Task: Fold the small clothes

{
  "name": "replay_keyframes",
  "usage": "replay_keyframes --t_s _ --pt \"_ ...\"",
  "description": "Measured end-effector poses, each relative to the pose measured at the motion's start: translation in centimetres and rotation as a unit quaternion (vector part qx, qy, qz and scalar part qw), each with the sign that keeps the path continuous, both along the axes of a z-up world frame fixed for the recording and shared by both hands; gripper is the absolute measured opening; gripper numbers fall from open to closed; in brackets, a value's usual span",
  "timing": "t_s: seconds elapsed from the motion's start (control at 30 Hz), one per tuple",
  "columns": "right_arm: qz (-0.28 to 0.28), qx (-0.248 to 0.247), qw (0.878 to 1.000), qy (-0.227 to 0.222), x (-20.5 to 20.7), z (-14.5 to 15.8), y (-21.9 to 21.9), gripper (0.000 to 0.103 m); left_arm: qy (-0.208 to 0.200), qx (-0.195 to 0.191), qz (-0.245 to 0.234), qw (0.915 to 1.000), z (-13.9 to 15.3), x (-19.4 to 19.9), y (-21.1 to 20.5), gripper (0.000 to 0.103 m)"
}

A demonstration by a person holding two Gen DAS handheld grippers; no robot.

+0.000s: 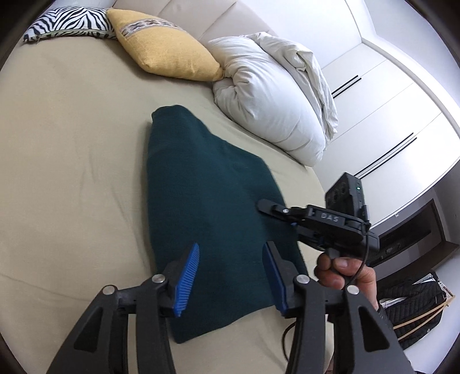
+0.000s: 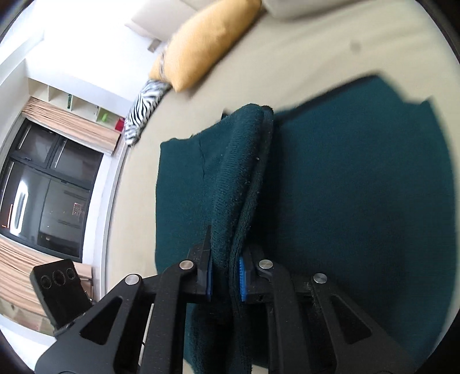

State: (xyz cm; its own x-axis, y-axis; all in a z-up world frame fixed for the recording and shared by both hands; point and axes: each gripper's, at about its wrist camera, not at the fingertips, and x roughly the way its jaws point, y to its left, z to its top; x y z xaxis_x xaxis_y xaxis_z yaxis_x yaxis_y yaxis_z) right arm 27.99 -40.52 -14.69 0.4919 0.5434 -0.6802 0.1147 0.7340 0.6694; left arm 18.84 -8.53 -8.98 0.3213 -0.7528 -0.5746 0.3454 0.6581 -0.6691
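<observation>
A dark green knitted garment [image 1: 207,201] lies flat on the beige bed sheet [image 1: 72,172]. My left gripper [image 1: 233,244] hovers over its near end, open, with nothing between the blue pads [image 1: 188,276]. A hand [image 1: 345,273] holds my right gripper [image 1: 273,211] at the garment's right edge. In the right wrist view the right gripper [image 2: 225,253] is shut on a raised fold of the green garment [image 2: 241,172], which stands up in a ridge while the rest lies spread on the sheet.
A yellow cushion [image 1: 164,46], a zebra-striped cushion [image 1: 69,23] and a bundled white duvet [image 1: 276,95] lie at the far side of the bed. White wardrobe doors [image 1: 388,100] stand to the right. A dark jacket [image 1: 411,310] lies beside the bed. A window [image 2: 49,187] is to the left.
</observation>
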Motion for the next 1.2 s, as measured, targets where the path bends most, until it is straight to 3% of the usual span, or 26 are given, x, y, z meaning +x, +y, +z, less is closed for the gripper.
replay_keyframes --t_s 0.13,0.3,0.5,0.6,0.73,0.83,0.93,0.97,1.03,1.13,1.2 --pt "-0.032 -0.021 0.999 -0.014 -2.1 1.7 -4.9 0.011 -0.018 0.024 -0.028 0.9992 0.5 -0.1 -2.7 0.049" --pt "-0.071 -0.025 0.997 -0.001 -4.1 0.7 -9.9 0.011 -0.056 0.055 -0.056 0.9954 1.3 0.2 -7.7 0.051" --pt "-0.075 -0.02 0.997 -0.004 -5.9 -0.2 -12.1 0.011 -0.081 0.099 -0.074 0.989 0.7 0.8 -12.3 0.051" --pt "-0.078 -0.011 0.997 -0.006 -5.9 -1.3 -12.6 0.011 -0.098 0.141 -0.07 0.9827 -0.4 1.6 -14.0 0.052" --pt "-0.086 0.008 0.996 -0.003 -5.7 -4.5 -14.5 0.01 -0.079 0.163 -0.076 0.9805 -3.2 3.1 -14.8 0.052" --pt "-0.096 0.065 0.993 -0.012 -6.7 -6.6 -15.5 0.009 -0.102 0.184 -0.088 0.9736 -3.3 2.7 -15.2 0.052" --pt "-0.101 0.063 0.993 -0.007 -7.5 -5.4 -15.5 0.015 -0.099 0.185 -0.091 0.9735 -3.4 2.9 -15.1 0.052" --pt "-0.113 0.026 0.993 -0.004 -8.0 -4.2 -15.3 0.021 -0.093 0.179 -0.089 0.9753 -3.5 3.1 -14.9 0.052" --pt "-0.136 -0.069 0.988 -0.017 -9.3 -0.8 -14.6 0.021 -0.087 0.174 -0.089 0.9769 -3.6 3.3 -14.8 0.052" --pt "-0.106 -0.044 0.99 -0.081 -11.2 3.0 -12.6 0.021 -0.092 0.185 -0.092 0.9742 -3.6 3.1 -15.1 0.052" --pt "-0.069 -0.044 0.993 -0.09 -11.5 3.8 -10.7 0.021 -0.097 0.192 -0.093 0.9722 -3.6 3.0 -15.3 0.052"
